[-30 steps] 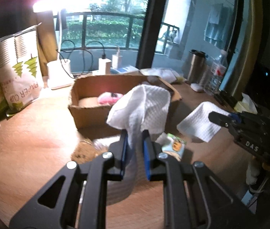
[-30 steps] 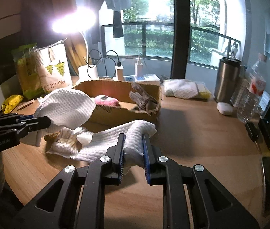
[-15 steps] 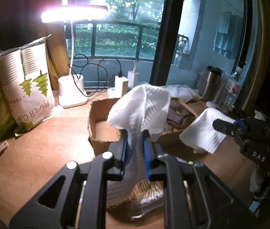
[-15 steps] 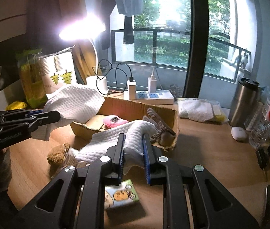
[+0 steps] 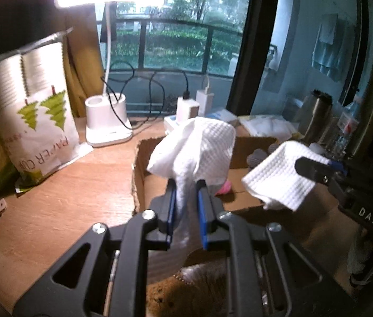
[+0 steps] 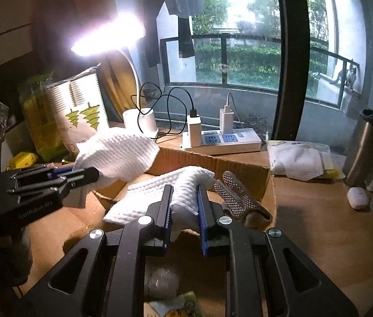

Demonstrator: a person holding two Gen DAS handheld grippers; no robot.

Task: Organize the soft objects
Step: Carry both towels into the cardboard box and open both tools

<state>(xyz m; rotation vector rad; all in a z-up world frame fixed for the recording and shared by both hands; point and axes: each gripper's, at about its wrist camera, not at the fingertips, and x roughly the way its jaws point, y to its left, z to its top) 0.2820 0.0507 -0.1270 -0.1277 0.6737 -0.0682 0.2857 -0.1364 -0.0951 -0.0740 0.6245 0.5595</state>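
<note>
Mid-frame, the left gripper (image 5: pixel 185 185) is pinching a white cloth (image 5: pixel 197 148) above the box (image 5: pixel 136 169); the right gripper (image 6: pixel 185 189) is clamping a second cloth (image 6: pixel 154 198) over it. A pink item (image 5: pixel 224 187) is lying inside already. Neither cloth is dropped yet.

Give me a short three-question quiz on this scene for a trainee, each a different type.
1. True or false: the left gripper is shut on a white waffle-weave cloth.
2. What does the right gripper hold? A) grey mesh glove B) the other white waffle-weave towel C) nothing
3. Fill in: both are held over the open brown cardboard ____.

Key: 1 true; 2 B; 3 box.
</note>
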